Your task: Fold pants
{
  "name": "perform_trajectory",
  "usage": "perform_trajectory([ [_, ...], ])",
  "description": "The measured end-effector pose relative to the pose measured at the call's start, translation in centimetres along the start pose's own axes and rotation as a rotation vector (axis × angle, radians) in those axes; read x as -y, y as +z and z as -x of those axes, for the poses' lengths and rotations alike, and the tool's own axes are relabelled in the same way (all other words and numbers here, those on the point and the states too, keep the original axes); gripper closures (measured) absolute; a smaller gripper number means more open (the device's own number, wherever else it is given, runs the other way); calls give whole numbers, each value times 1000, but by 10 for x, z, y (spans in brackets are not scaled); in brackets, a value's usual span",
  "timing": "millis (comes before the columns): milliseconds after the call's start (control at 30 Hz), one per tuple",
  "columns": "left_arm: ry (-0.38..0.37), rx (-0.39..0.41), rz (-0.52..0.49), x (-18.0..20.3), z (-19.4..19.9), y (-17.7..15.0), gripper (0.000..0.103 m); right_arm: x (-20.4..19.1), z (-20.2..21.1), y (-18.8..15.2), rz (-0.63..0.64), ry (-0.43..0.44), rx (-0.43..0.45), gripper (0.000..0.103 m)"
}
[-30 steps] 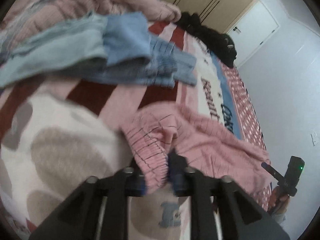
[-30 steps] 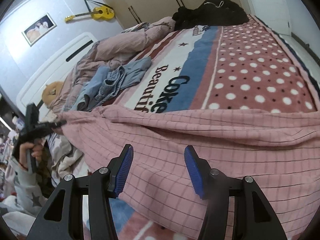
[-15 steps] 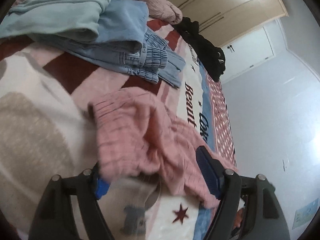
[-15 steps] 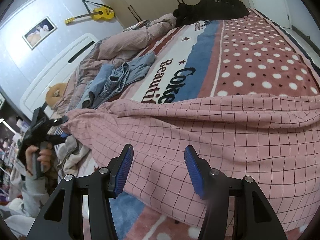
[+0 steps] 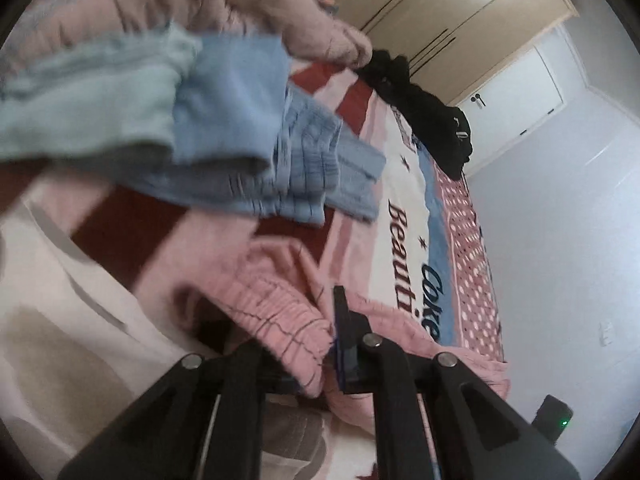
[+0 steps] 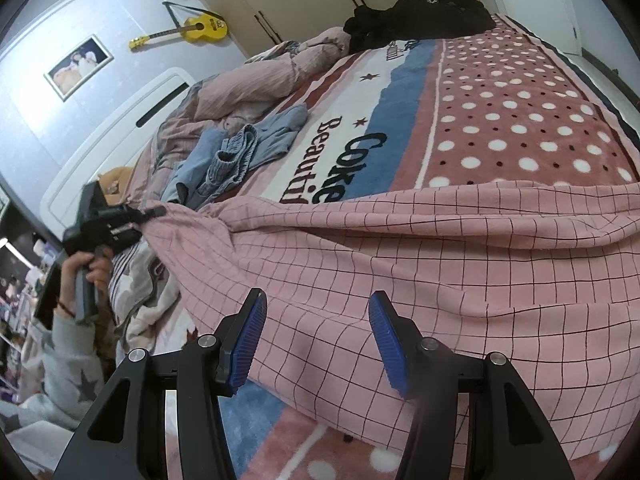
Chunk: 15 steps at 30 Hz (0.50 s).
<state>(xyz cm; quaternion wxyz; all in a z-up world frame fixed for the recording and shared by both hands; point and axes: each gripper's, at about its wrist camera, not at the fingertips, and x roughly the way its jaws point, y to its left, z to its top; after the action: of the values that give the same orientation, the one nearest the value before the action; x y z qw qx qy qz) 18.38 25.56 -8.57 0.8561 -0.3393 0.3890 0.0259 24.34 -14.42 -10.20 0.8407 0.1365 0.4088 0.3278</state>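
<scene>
- Pink checked pants [image 6: 420, 272] spread across near part of bed blanket [image 6: 500, 120], over its pink, blue and dotted bands.
- Left gripper [image 5: 310, 344] clamped on elastic waistband [image 5: 280, 316] of pants; bunched fabric pinched between both fingers, also seen at far left in right wrist view [image 6: 152, 213].
- Right gripper [image 6: 316, 340] spread wide, blue pads [image 6: 248, 344] apart, hovering just above pant leg, holding nothing.
- Blue denim garment [image 5: 248, 148] heaped beyond waistband, near but apart.
- Black clothing [image 6: 420, 8] piled at far end of bed.
- Yellow guitar [image 6: 192, 30] on wall.
</scene>
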Motion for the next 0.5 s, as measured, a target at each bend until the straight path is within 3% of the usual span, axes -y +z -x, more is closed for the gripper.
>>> perform_trajectory([
  [33, 6, -2, 0, 0, 3, 1, 94, 1, 0, 0, -4, 2, 0, 53],
  [67, 15, -24, 3, -1, 6, -1, 82, 3, -1, -1, -8, 3, 2, 53],
  [100, 17, -41, 6, -1, 8, -4, 58, 4, -1, 0, -9, 4, 3, 53],
  [167, 15, -44, 7, -3, 16, -12, 35, 5, -1, -2, -13, 9, 4, 53],
  [233, 20, -42, 0, -1, 28, -21, 35, 5, -1, -4, -14, 14, 2, 53],
  [367, -55, -60, 43, 1, 46, -42, 33, 4, -1, -6, -12, 24, 3, 53],
  [500, -178, -101, 83, 12, 48, -59, 33, 2, -3, -6, -14, 42, 6, 53],
])
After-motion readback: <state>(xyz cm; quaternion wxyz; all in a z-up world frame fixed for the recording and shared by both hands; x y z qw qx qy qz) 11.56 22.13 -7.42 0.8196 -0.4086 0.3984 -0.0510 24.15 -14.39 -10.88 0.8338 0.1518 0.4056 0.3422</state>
